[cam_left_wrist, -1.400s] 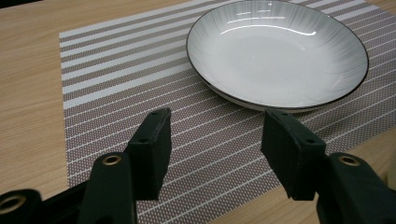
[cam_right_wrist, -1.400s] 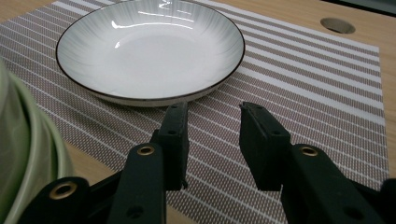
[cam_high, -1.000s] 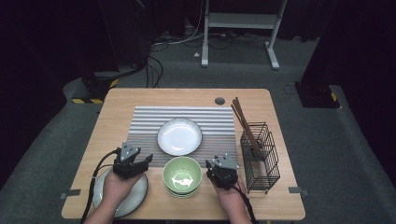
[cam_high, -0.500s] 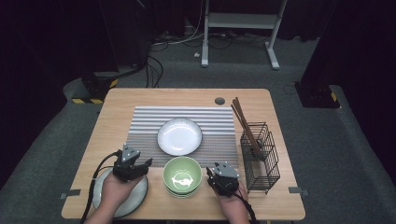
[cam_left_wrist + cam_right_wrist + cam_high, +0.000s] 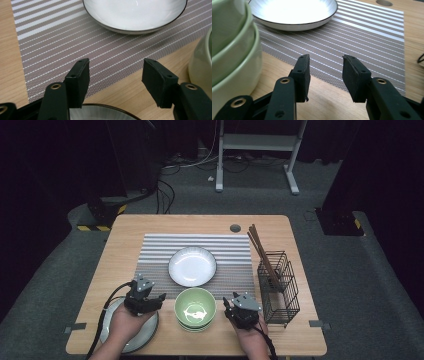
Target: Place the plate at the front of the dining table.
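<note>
The stacked green bowls are sitting on the wooden table just below the striped placemat, between the left gripper, hovering wide-jawed over a grey plate, and the empty, half-spread right gripper.

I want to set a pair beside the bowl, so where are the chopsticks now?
In the high view the chopsticks stand tilted in the black wire basket at the table's right side, right of the striped placemat.
</note>
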The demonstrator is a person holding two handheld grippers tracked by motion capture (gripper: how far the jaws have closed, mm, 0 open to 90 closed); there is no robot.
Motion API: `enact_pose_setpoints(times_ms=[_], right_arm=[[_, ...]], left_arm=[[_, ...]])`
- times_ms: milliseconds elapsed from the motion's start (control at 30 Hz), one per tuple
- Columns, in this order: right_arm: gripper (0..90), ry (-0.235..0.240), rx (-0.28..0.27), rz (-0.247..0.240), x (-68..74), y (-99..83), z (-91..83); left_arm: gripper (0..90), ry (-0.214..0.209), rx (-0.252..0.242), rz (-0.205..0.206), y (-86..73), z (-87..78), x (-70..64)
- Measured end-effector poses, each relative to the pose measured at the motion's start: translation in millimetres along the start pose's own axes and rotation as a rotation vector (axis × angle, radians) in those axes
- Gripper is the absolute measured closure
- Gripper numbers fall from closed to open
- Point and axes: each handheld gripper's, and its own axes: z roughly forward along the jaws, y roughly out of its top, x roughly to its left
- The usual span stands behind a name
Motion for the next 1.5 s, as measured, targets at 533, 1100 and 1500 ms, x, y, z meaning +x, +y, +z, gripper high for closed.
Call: enact_pose_setpoints(times_ms=[533,1100,1500], right_arm=[[56.7,0.021,0.039,0.071,-10.0,-0.9,0.8],[51.9,0.051,0.092,0.079,-11.3,-4.7,5.4],[50.0,0.060,0.116,0.076,-11.3,-6.6,8.2]], left_arm=[[41.9,-0.044,0.186,0.082,21.9,7.0,-3.9],[41.5,-0.124,0.459,0.065,41.6,10.5,-3.5],[41.0,-0.177,0.542,0.061,53.1,11.0,-5.1]])
